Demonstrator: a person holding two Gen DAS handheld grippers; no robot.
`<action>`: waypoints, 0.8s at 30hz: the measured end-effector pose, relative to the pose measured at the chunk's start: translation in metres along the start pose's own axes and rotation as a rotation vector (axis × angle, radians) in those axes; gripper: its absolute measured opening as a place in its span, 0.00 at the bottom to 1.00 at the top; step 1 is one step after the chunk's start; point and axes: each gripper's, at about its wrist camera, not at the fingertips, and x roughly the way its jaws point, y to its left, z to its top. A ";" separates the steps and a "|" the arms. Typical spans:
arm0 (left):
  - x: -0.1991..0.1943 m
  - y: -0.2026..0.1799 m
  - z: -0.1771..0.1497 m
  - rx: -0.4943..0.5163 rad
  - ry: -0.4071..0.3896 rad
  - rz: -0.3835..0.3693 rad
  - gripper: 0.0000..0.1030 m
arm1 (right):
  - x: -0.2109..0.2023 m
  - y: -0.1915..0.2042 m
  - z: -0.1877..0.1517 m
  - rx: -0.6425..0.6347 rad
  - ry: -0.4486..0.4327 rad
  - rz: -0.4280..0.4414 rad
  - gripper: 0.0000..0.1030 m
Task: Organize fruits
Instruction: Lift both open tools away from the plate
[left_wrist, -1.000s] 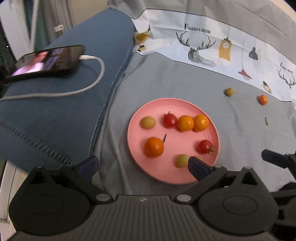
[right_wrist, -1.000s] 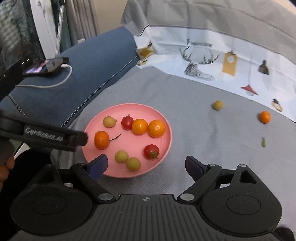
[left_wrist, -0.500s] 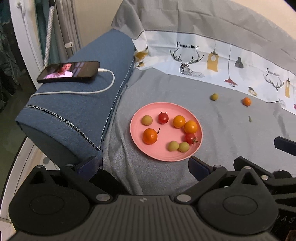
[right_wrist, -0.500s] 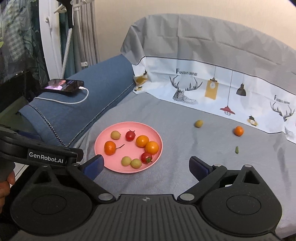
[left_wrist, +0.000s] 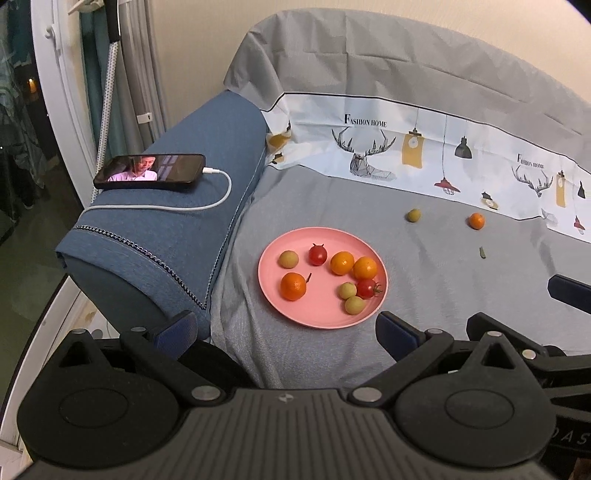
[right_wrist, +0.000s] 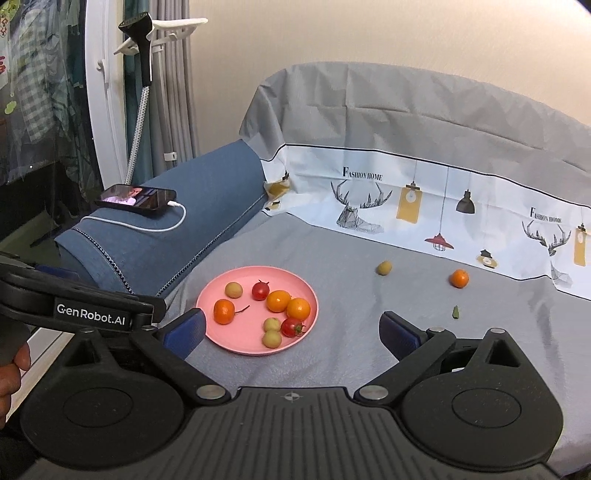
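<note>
Hovering at the near edge of a grey sofa cover (left_wrist: 461, 280), the left gripper (left_wrist: 284, 330) has its jaws spread wide and empty, seen from the left wrist. A pink plate (left_wrist: 314, 317) lies ahead at 12 o'clock with eight small fruits: three orange, two red cherry tomatoes, three yellow-green. Off the plate, toward 1 o'clock, a yellow-green fruit (left_wrist: 414, 215) and an orange fruit (left_wrist: 476, 220) sit loose on the cloth, well apart from it. A charging phone (left_wrist: 149, 171) rests on the blue armrest (left_wrist: 159, 236) at 10 o'clock.

From the right wrist, the right gripper (right_wrist: 293, 328) is likewise parted and holds nothing. The plate sits at 11 o'clock; both strays lie at 1 o'clock, with a green scrap (right_wrist: 456, 312) nearer. The gathering step appears unfinished, with two fruits left. The next move likely calls for a long forward reach and a gentle pinch. Both strays are near-round, with no clear long axis or heading.
</note>
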 end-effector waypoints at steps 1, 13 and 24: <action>-0.001 0.000 0.000 0.000 -0.003 0.000 1.00 | -0.002 0.000 -0.001 0.000 -0.003 0.000 0.97; -0.009 -0.001 -0.002 0.004 -0.019 0.001 1.00 | -0.009 -0.001 -0.002 0.001 -0.021 -0.001 0.97; -0.007 0.001 -0.003 0.004 -0.012 -0.003 1.00 | -0.009 -0.001 -0.002 0.004 -0.013 0.001 0.97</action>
